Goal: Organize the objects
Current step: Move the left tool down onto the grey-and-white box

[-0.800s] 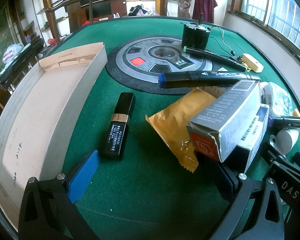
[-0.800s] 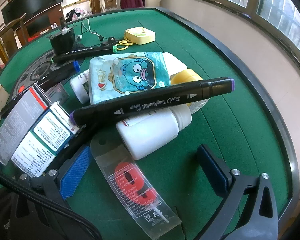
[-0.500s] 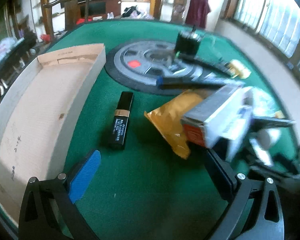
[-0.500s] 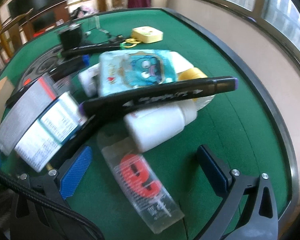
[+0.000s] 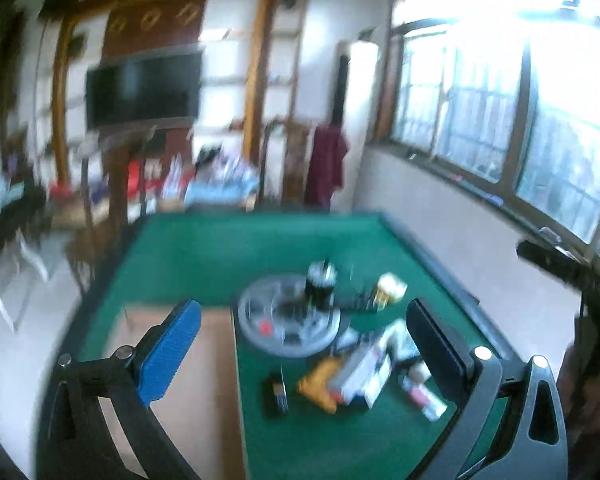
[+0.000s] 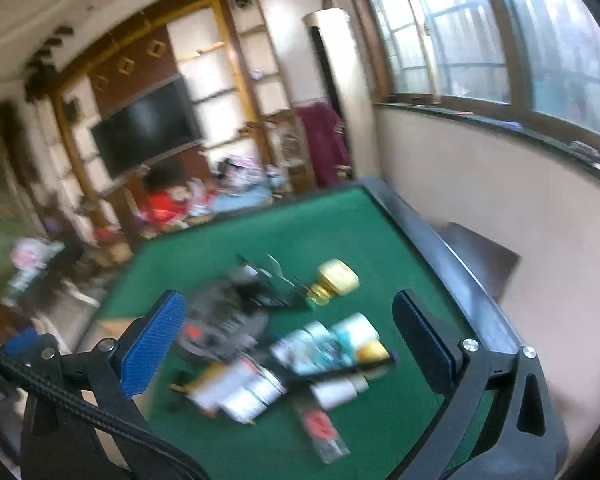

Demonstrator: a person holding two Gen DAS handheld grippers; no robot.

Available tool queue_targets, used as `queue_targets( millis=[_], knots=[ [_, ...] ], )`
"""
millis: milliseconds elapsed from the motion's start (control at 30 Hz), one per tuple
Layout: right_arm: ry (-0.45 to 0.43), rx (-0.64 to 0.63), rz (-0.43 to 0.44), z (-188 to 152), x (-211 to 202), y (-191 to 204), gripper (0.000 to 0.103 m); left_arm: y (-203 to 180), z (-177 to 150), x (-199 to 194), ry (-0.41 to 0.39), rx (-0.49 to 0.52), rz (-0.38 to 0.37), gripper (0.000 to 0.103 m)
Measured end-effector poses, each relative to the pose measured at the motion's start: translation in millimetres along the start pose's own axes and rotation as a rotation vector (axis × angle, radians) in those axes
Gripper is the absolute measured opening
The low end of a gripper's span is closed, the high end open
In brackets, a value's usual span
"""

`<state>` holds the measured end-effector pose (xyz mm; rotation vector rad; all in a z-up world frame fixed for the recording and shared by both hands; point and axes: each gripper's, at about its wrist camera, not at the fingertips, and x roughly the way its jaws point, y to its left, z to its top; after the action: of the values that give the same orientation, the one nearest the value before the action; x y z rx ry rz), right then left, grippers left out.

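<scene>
Both views are blurred and look down on the green table (image 5: 204,264) from high up. A pile of small objects lies on it: a black lipstick tube (image 5: 276,394), a gold packet (image 5: 320,380), grey boxes (image 5: 364,368), a clear packet with red print (image 6: 320,428), a white bottle (image 6: 336,392) and a black marker (image 6: 340,370). A cardboard tray (image 5: 204,368) lies at the left. My left gripper (image 5: 304,344) and right gripper (image 6: 288,340) are open, empty and well above the objects.
A round grey disc (image 5: 288,324) with a black cylinder (image 5: 320,284) sits mid-table, and a yellow case (image 6: 338,278) behind it. A wall and windows run along the right. A chair and cluttered shelves with a television (image 5: 144,88) stand beyond the table.
Both grippers have risen fast and far from the table and tilted up; the objects now look small and the room fills the views. Nothing was picked up.
</scene>
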<state>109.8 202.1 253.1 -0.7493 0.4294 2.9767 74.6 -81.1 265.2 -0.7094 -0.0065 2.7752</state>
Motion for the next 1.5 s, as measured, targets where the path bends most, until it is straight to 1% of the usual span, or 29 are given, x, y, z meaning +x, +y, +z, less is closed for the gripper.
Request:
queue_targets(
  millis=[67, 100, 167, 200, 267, 300, 333, 367, 400, 433, 467, 500, 533, 567, 633, 700, 733, 767, 800, 833, 867, 1067, 1167, 1300, 1333, 1367, 1400, 1467, 1500],
  knots=[
    [-0.05, -0.041, -0.017, 40, -17, 9, 0.103, -10, 32, -11, -0.018, 0.087, 0.018, 0.101],
    [-0.085, -0.062, -0.024, 61, -29, 16, 0.103, -18, 52, -19, -0.037, 0.141, 0.043, 0.101],
    [-0.146, -0.115, -0.033, 101, -51, 31, 0.103, -32, 79, -26, -0.095, 0.224, 0.109, 0.101],
    [-0.175, -0.145, -0.052, 115, -59, 38, 0.103, -35, 87, -29, -0.117, 0.258, 0.132, 0.101],
    [-0.264, -0.215, -0.122, 133, -74, 50, 0.103, -41, 98, -27, -0.136, 0.303, 0.161, 0.101],
    [-0.275, -0.237, -0.115, 134, -74, 52, 0.103, -39, 97, -21, -0.132, 0.292, 0.147, 0.101],
    [-0.245, -0.238, -0.086, 133, -68, 50, 0.103, -35, 94, -16, -0.121, 0.272, 0.128, 0.101],
    [-0.178, -0.21, -0.031, 126, -58, 45, 0.103, -31, 86, -7, -0.093, 0.244, 0.097, 0.101],
    [-0.106, -0.154, 0.035, 116, -47, 36, 0.103, -28, 75, 4, -0.052, 0.217, 0.061, 0.101],
    [-0.041, -0.095, 0.085, 103, -33, 25, 0.103, -23, 58, 26, 0.009, 0.186, 0.019, 0.101],
    [0.033, -0.036, 0.115, 85, -11, 13, 0.103, -22, 47, 35, 0.038, 0.164, -0.006, 0.101],
    [0.09, -0.005, 0.11, 68, 7, 4, 0.103, -20, 31, 48, 0.071, 0.143, -0.034, 0.101],
    [0.14, 0.022, 0.091, 48, 29, -6, 0.103, -18, 8, 69, 0.115, 0.135, -0.065, 0.101],
    [0.164, 0.04, 0.078, 35, 41, -14, 0.103, -22, -7, 78, 0.139, 0.141, -0.081, 0.101],
    [0.22, 0.075, 0.045, -6, 74, -29, 0.103, -28, -41, 101, 0.185, 0.161, -0.095, 0.1],
    [0.259, 0.083, 0.014, -35, 96, -33, 0.103, -38, -71, 122, 0.233, 0.191, -0.092, 0.096],
    [0.275, 0.083, -0.001, -47, 108, -33, 0.103, -41, -87, 126, 0.264, 0.196, -0.099, 0.09],
    [0.282, 0.084, -0.01, -59, 109, -48, 0.103, -44, -98, 130, 0.294, 0.194, -0.121, 0.08],
    [0.284, 0.077, -0.024, -69, 115, -53, 0.103, -46, -105, 138, 0.326, 0.186, -0.166, 0.073],
    [0.281, 0.072, -0.03, -70, 114, -55, 0.103, -49, -107, 140, 0.34, 0.181, -0.193, 0.064],
    [0.275, 0.064, -0.035, -76, 120, -54, 0.103, -51, -110, 145, 0.356, 0.176, -0.207, 0.06],
    [0.237, 0.041, -0.051, -97, 141, -51, 0.103, -46, -113, 179, 0.409, 0.143, -0.188, 0.059],
    [0.207, 0.029, -0.057, -102, 143, -49, 0.103, -44, -119, 194, 0.443, 0.13, -0.233, 0.059],
    [0.18, 0.034, -0.07, -106, 144, -52, 0.103, -50, -127, 205, 0.485, 0.12, -0.282, 0.059],
    [0.176, 0.038, -0.073, -106, 144, -52, 0.103, -52, -130, 207, 0.503, 0.119, -0.296, 0.053],
    [0.168, 0.043, -0.076, -106, 142, -54, 0.103, -54, -132, 211, 0.517, 0.117, -0.311, 0.045],
    [0.157, 0.047, -0.08, -106, 140, -56, 0.103, -55, -133, 212, 0.528, 0.11, -0.329, 0.042],
    [0.132, 0.05, -0.094, -105, 137, -57, 0.103, -56, -132, 209, 0.531, 0.098, -0.363, 0.031],
    [0.119, 0.052, -0.1, -104, 134, -58, 0.103, -57, -132, 207, 0.534, 0.097, -0.378, 0.031]
  ],
)
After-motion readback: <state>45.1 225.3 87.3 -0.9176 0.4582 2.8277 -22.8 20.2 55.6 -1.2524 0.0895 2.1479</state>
